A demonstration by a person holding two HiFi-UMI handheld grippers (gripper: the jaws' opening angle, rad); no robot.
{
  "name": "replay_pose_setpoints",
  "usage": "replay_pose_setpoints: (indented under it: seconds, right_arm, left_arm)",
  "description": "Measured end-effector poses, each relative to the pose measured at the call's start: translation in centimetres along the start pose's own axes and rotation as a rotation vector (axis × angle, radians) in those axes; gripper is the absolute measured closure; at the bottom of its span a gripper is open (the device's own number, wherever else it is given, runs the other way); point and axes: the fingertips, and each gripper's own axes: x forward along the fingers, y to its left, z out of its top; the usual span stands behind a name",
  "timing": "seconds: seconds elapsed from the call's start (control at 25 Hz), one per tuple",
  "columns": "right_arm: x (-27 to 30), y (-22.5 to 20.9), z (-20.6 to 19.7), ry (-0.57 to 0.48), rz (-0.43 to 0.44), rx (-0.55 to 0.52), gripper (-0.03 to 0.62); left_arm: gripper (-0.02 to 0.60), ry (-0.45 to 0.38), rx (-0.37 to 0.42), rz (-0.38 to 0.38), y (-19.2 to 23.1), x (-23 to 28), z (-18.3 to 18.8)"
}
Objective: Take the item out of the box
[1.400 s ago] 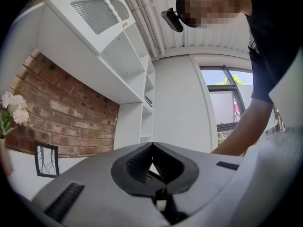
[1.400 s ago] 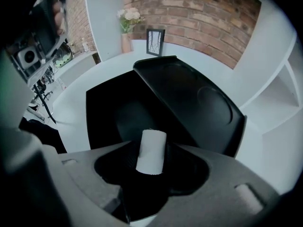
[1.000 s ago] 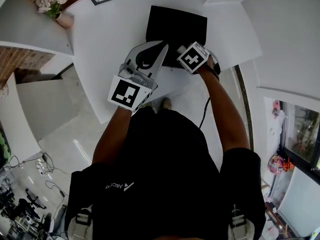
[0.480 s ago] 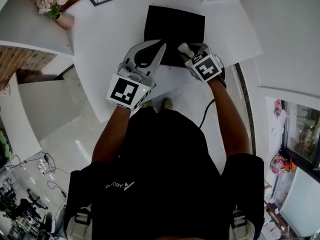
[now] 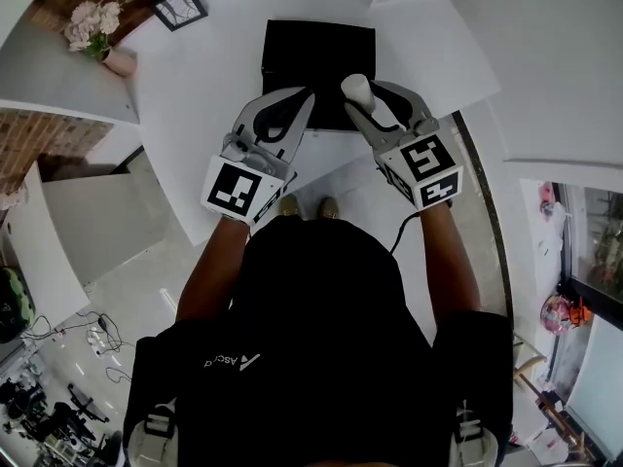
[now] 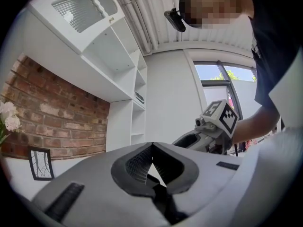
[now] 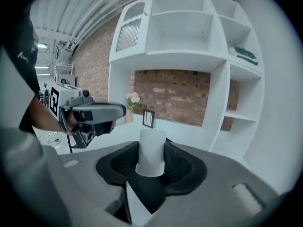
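Note:
A black box [image 5: 319, 61] lies on the white table [image 5: 214, 86] in the head view. My right gripper [image 5: 356, 93] is shut on a white cylinder [image 5: 357, 88], held upright above the box's near edge. In the right gripper view the white cylinder [image 7: 151, 152] stands between the dark pads [image 7: 182, 164], which press on both its sides. My left gripper [image 5: 311, 93] hovers to the left over the box's near left corner. Its jaws meet at the tips with nothing between them, as the left gripper view [image 6: 152, 145] shows too.
A vase of pale flowers [image 5: 92, 29] and a small picture frame [image 5: 180, 8] stand at the table's far left. White shelves [image 7: 189, 56] against a brick wall [image 7: 175, 96] rise behind the table. A cable [image 5: 401, 224] hangs by the table's near edge.
My right gripper has lifted and swung back toward the person, bringing the white cylinder up out of the box into view. The left gripper has hardly moved.

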Motion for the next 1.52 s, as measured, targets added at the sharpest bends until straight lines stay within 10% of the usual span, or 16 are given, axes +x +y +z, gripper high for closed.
replay_pose_setpoints:
  seconds: [0.68,1.52]
  right_arm:
    - [-10.5,3.2,6.5,-0.578,0.006,0.064,0.424]
    - [-10.9,3.4,5.9,-0.606,0.005,0.065,0.427]
  left_arm:
    - [0.583,-0.046,0.062,-0.048,-5.7,0.2,4.3]
    - [0.583,-0.051,0.072,-0.036,-6.1,0.1,4.6]
